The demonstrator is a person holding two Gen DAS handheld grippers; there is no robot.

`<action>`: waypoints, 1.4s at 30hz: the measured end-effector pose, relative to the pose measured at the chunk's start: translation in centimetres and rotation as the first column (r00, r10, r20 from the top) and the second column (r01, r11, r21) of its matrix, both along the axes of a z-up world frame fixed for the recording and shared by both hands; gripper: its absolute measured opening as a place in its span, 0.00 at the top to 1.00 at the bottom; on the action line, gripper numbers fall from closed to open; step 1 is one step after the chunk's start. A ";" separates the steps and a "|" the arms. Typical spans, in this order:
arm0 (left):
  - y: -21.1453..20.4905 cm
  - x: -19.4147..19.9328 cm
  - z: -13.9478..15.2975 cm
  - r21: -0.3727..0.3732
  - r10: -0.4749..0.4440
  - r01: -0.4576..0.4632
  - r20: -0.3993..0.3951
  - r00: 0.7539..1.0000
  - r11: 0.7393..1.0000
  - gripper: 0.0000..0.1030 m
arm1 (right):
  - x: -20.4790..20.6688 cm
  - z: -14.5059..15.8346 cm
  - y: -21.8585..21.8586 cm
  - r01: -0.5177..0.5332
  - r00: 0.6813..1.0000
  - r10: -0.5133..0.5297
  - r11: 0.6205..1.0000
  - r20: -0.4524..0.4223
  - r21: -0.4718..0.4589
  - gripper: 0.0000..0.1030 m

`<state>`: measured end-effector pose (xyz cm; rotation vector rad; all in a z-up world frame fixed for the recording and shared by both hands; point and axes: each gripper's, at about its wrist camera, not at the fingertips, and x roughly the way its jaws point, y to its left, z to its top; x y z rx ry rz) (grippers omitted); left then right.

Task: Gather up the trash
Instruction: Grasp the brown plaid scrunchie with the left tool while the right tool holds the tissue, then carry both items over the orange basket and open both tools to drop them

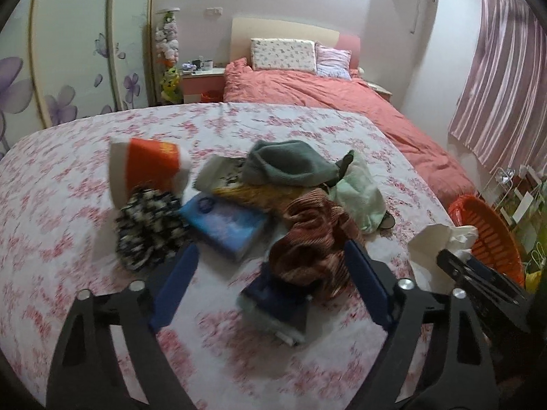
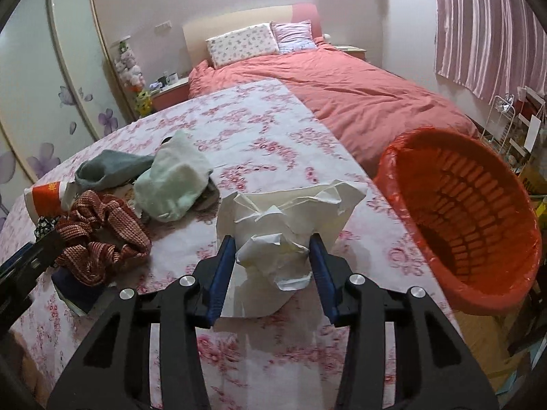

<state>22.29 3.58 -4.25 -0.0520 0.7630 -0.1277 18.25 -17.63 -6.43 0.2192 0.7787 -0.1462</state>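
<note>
1. Right gripper (image 2: 273, 259): blue pads pinching crumpled white paper (image 2: 273, 235), held above the floral cloth (image 2: 259, 130) near its right edge
2. Orange basket (image 2: 478, 225) with red liner just right of the paper, tilted, mouth facing the camera (inside looks bare, far wall only partly seen)
3. Left gripper (image 1: 270, 273): fingers spread, nothing between the pads, hovering over the clutter pile
4. Directly ahead of it: rust-striped fabric (image 1: 314, 242) draped on a dark blue book (image 1: 277, 311)
5. Further out: light blue book (image 1: 225, 222), black-and-white patterned cloth (image 1: 147, 229), orange-and-white cup (image 1: 147, 167) on its side, grey-green beanie (image 1: 283, 164), mint cloth (image 1: 359, 194)
6. Background: bed with coral duvet (image 1: 324, 92)
</note>
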 end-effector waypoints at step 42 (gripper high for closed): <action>-9.9 -2.4 8.0 -0.070 -0.249 0.260 0.139 0.959 0.963 0.74 | -5.4 6.0 -7.9 0.105 0.974 -0.106 0.994 0.201 0.017 0.56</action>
